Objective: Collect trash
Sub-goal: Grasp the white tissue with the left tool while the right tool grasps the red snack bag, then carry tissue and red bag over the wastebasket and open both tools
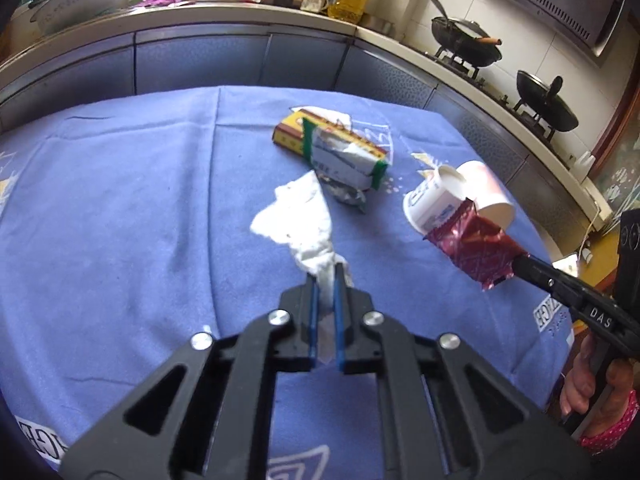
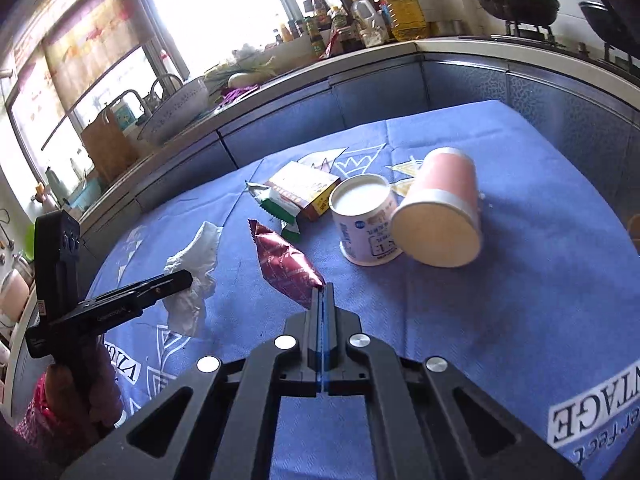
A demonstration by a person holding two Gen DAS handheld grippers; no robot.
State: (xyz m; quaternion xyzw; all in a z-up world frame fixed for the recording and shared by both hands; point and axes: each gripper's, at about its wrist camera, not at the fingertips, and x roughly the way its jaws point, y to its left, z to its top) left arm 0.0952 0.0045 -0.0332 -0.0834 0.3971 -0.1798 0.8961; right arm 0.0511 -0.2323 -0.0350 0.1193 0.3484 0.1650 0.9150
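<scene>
The desk (image 1: pixel 120 200) is covered with a blue printed cloth, and the trash lies scattered across its middle. The left tool (image 1: pixel 325 270) is clenched on the near end of a crumpled white tissue (image 1: pixel 298 216), which stretches away from its tips across the cloth. The right tool (image 2: pixel 325 289) is clamped tight on the corner of a dark red foil wrapper (image 2: pixel 286 264); the wrapper runs from the tips toward the far left.

Just beyond the wrapper stands a white yogurt cup (image 2: pixel 366 218), upright and open at the top, with a pale, smooth white inside; whether that is yogurt or the bare bottom, I cannot tell. A pink paper cup (image 2: pixel 442 208) lies on its side, touching the yogurt cup, its open mouth toward the right tool's camera and nothing visible inside. Behind the yogurt cup lies a flat yellow and red box (image 2: pixel 304 190), and a green and white wrapper (image 2: pixel 280 208) rests against the box's near side.

Each tool is held by a hand in a red patterned sleeve (image 1: pixel 612 420).
</scene>
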